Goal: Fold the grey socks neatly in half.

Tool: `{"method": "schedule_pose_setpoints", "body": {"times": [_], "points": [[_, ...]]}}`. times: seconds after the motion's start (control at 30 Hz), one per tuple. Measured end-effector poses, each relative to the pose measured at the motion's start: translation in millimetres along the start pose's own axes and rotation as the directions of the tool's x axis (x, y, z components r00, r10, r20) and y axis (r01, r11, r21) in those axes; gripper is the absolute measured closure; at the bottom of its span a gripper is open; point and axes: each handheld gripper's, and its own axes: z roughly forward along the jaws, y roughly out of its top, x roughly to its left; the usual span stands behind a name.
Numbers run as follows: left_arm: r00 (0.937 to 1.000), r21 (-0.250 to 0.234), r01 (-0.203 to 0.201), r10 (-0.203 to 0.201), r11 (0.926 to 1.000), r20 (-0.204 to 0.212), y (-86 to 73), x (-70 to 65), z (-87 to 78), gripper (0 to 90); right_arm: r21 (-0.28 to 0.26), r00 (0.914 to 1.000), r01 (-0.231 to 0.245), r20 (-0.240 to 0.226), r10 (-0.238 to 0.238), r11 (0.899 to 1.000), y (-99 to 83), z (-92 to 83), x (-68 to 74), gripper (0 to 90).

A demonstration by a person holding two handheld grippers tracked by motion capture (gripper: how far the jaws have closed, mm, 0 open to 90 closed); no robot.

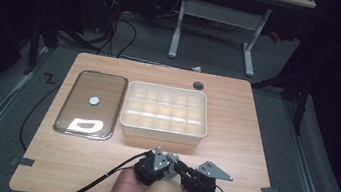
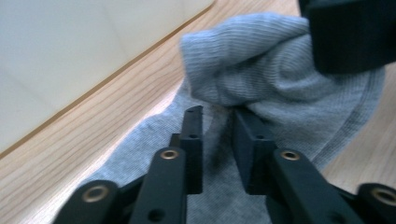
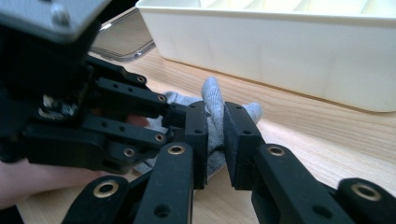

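Black two-jaw tools (image 1: 172, 166), brass rivets, grey triangular plates, trailing black cables

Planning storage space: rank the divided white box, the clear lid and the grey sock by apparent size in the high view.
1. Divided white box, largest.
2. Clear lid, slightly smaller in footprint.
3. Grey sock, smallest as seen, though it is bunched between the two grippers and mostly hidden, so its full size is unsure.

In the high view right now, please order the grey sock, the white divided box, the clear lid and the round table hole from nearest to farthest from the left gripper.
From the left gripper:
1. Grey sock, at its tips.
2. White divided box, just behind it.
3. Clear lid, back and to the left.
4. Round table hole, beyond the box, at the far edge.
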Motion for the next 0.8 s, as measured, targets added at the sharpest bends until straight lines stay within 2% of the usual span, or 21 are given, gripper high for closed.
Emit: {"method": "schedule_pose_setpoints", "body": {"times": [0.03, 0.1, 0.17, 0.2, 0.27, 0.3, 0.33, 0.37, 0.4, 0.43, 0.5, 0.53, 0.6, 0.7, 0.8], "points": [[0.9996, -0.024, 0.027, -0.027, 0.9994, 0.012, 2.4, 4.9, -7.2, 68.6, -0.006, 1.0000, -0.001, 0.002, 0.001, 1.000, -0.4, -1.1, -1.4, 81.5], [0.9989, -0.066, 0.047, -0.047, 0.9967, 0.010, 4.1, 11.2, -17.9, 65.6, -0.004, 1.0000, 0.000, 0.009, 0.000, 1.000, -0.7, -1.9, -1.6, 81.4], [0.9982, -0.083, 0.060, -0.059, 0.9948, 0.007, 3.9, 15.2, -23.5, 64.2, -0.003, 0.9999, 0.004, 0.012, -0.004, 1.000, -1.2, -2.0, -1.9, 81.4], [0.9966, -0.098, 0.083, -0.083, 0.9917, 0.001, 0.6, 25.3, -33.7, 61.6, 0.001, 0.9999, -0.001, 0.013, 0.001, 1.000, -2.6, -2.1, -1.7, 81.4], [0.9938, -0.103, 0.110, -0.111, 0.9885, -0.002, -8.3, 36.8, -43.6, 58.4, 0.003, 0.9999, 0.006, 0.015, -0.006, 1.000, -3.3, -2.1, -1.8, 81.3], [0.9938, -0.103, 0.110, -0.111, 0.9885, -0.002, -8.3, 36.8, -43.6, 57.1, 0.004, 0.9998, 0.008, 0.017, -0.008, 1.000, -3.4, -2.4, -1.7, 81.3], [0.9885, -0.099, 0.151, -0.151, 0.9836, 0.006, -21.8, 48.3, -52.5, 56.0, 0.004, 0.9998, 0.009, 0.019, -0.009, 1.000, -3.4, -2.8, -1.8, 81.3], [0.9885, -0.099, 0.151, -0.151, 0.9836, 0.006, -21.8, 48.3, -52.5, 55.2, 0.004, 0.9998, 0.009, 0.019, -0.009, 1.000, -3.4, -2.8, -1.8, 81.3], [0.9810, -0.083, 0.194, -0.192, 0.9775, 0.025, -34.5, 57.4, -58.9, 54.3, 0.002, 0.9997, 0.007, 0.023, -0.007, 1.000, -3.8, -3.3, -2.6, 81.3], [0.9775, -0.077, 0.210, -0.208, 0.9747, 0.038, -39.9, 59.9, -61.0, 53.5, 0.003, 0.9997, 0.006, 0.025, -0.006, 1.000, -4.1, -3.1, -2.9, 81.3], [0.9750, -0.073, 0.220, -0.217, 0.9727, 0.048, -44.4, 60.9, -62.1, 52.5, 0.004, 0.9996, 0.004, 0.027, -0.004, 1.000, -4.3, -2.9, -3.1, 81.3], [0.9688, -0.072, 0.243, -0.238, 0.9675, 0.071, -51.6, 61.0, -62.9, 53.6, 0.008, 0.9994, 0.007, 0.034, -0.008, 1.000, -4.4, -2.3, -2.6, 81.3], [0.9628, -0.074, 0.259, -0.252, 0.9629, 0.098, -55.8, 60.8, -62.4, 55.6, 0.012, 0.9993, 0.008, 0.036, -0.009, 1.000, -4.5, -1.8, -2.1, 81.3], [0.9598, -0.081, 0.262, -0.251, 0.9615, 0.124, -57.5, 59.8, -61.9, 56.4, 0.018, 0.9985, 0.020, 0.051, -0.021, 1.000, -3.7, -1.9, -0.6, 81.2], [0.9551, -0.058, 0.271, -0.260, 0.9609, 0.141, -58.7, 60.2, -57.7, 61.1, 0.017, 0.9971, 0.029, 0.070, -0.031, 0.999, -1.9, -3.5, 1.6, 81.2]]}}
